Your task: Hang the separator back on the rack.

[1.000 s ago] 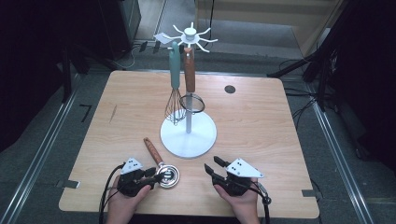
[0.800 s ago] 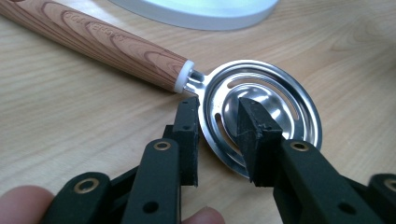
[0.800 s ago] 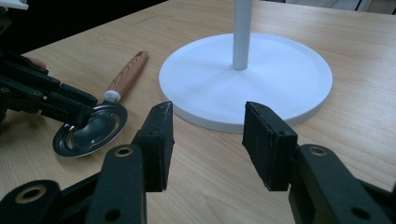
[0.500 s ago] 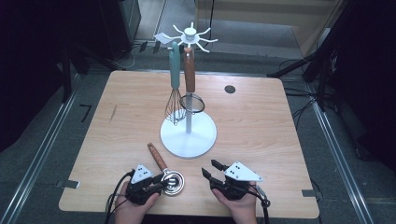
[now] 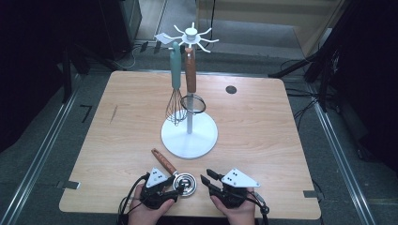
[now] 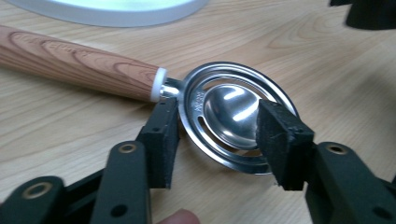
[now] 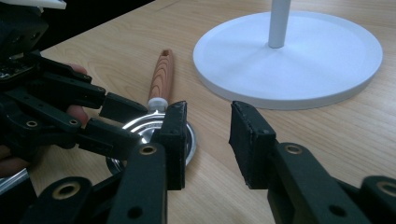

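A steel egg separator (image 5: 186, 182) with a wooden handle (image 5: 163, 161) lies flat on the table near its front edge. My left gripper (image 5: 180, 185) has its jaws on either side of the round steel head (image 6: 227, 108). They have just been opening, and both pads stand a little off the rim. My right gripper (image 5: 205, 179) hovers just right of the head. Its jaws have just been closing, with only bare table between the pads (image 7: 250, 140). In the right gripper view, the left gripper (image 7: 122, 122) straddles the head (image 7: 140, 125) below the handle (image 7: 162, 77).
A white utensil stand (image 5: 189, 137) with a round base rises mid-table. A teal-handled whisk (image 5: 175, 101) and a brown-handled strainer (image 5: 192, 104) hang from it. The base (image 7: 289, 60) lies just beyond the handle. A dark hole (image 5: 230, 89) marks the far right tabletop.
The left gripper slid to the right along the front edge, taking the separator with it, and its jaws have widened off the head. The right gripper's jaws have narrowed; that hand stayed put.
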{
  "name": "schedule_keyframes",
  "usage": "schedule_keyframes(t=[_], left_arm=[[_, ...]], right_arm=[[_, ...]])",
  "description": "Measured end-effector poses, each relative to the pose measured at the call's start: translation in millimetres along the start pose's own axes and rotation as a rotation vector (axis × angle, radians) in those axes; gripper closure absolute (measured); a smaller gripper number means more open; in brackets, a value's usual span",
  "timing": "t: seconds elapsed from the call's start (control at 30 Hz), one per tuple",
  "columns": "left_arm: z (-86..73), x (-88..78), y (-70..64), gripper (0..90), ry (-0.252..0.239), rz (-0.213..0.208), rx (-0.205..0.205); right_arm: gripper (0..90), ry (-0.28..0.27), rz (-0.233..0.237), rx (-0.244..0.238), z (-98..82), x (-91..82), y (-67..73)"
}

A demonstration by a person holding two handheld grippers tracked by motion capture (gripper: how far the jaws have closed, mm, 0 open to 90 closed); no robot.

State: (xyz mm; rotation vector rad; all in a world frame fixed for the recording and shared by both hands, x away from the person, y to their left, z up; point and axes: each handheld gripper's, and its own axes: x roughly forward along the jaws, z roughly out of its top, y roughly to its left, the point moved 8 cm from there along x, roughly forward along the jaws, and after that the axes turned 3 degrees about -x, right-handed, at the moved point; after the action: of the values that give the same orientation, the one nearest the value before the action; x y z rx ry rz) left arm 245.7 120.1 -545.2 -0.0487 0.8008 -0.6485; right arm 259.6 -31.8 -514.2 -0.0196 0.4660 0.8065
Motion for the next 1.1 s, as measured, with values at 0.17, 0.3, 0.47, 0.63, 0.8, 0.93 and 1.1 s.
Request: schedule_keyframes(t=[0.17,0.3,0.47,0.63,0.8,0.93,1.1], left_arm=[[-1.4,1.4,-7.1,46.8,0.003,-0.023,-0.011],[-0.7,7.6,-18.1,42.8,-0.002,-0.076,-0.016],[0.8,14.9,-34.0,37.2,-0.009,-0.144,0.011],[3.3,8.2,-34.2,35.1,-0.016,-0.151,0.028],[8.9,-15.3,-10.4,47.2,-0.063,-0.121,0.022],[11.7,-33.4,25.0,57.4,-0.099,-0.031,0.004],[13.8,-52.4,66.3,72.1,-0.122,0.036,-0.037]], right_arm=[[71.9,0.014,0.005,-0.009,-1.3,2.2,2.8],[72.2,0.017,0.015,-0.004,-1.2,3.8,0.6],[72.3,0.019,0.006,-0.007,-1.4,3.1,-4.2],[78.6,0.026,0.011,0.009,-3.7,3.6,-8.8],[78.4,0.046,0.025,-0.001,-6.6,8.6,-3.5],[75.3,0.065,0.041,-0.023,-5.4,15.0,2.4],[75.7,0.095,0.068,-0.051,-3.7,21.9,8.9]])
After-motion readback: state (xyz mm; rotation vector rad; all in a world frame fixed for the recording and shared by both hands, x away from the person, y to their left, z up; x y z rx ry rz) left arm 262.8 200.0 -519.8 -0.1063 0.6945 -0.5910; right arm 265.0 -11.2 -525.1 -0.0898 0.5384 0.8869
